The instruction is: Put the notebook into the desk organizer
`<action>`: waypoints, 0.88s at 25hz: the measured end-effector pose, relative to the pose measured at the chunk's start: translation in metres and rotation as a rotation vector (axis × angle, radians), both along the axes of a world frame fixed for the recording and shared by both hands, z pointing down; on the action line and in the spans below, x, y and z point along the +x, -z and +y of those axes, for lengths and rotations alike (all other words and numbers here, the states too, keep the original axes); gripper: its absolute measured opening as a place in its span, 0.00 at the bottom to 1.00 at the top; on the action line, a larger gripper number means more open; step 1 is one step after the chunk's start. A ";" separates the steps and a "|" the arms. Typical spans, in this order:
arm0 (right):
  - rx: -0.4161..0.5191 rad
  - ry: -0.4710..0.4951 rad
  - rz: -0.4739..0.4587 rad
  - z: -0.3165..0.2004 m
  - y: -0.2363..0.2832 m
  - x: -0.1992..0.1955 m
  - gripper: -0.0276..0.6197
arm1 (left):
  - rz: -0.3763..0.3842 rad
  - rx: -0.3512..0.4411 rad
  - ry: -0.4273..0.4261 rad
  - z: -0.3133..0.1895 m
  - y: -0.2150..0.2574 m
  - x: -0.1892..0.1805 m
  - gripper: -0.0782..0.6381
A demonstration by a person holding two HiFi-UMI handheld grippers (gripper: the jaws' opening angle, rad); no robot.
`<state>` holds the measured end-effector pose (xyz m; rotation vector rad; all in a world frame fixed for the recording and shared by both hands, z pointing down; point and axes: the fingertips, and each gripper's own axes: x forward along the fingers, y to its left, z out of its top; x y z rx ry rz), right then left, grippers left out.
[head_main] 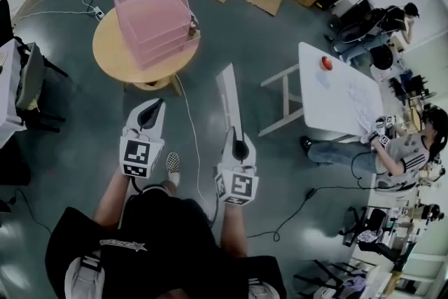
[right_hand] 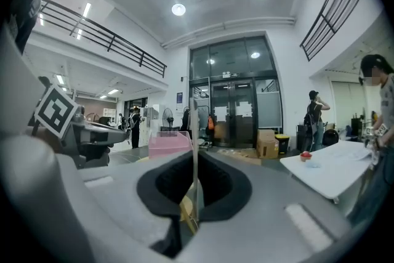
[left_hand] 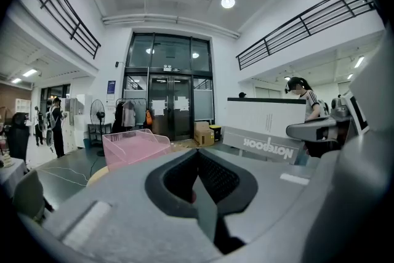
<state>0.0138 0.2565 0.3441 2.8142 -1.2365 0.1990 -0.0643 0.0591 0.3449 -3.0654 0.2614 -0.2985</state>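
While the right gripper [head_main: 236,142] pinched the notebook [head_main: 228,91] edge-on, jaws nearly together on it, the desk organizer [head_main: 150,17] sat well ahead of them on the round counter [head_main: 110,56]. Left gripper [head_main: 152,110]: jaws together, empty. Judgement: the notebook wanted levelling to a tray opening before entry.

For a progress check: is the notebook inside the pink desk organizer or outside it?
Outside. The right tool clamps the notebook in the air, short of the desk organizer on the round table.

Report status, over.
Right gripper shut on thin grey notebook, held on edge. Left gripper shut, empty. Pink plastic desk organizer ahead on round wooden table; only a white floor cable between.
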 end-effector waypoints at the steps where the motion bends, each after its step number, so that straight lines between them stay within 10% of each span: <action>1: 0.001 0.005 -0.002 -0.004 0.000 0.010 0.06 | -0.002 0.000 0.002 -0.002 0.000 0.009 0.12; 22: 0.071 0.164 0.012 -0.099 0.006 0.118 0.06 | -0.006 0.050 0.180 -0.075 0.015 0.068 0.12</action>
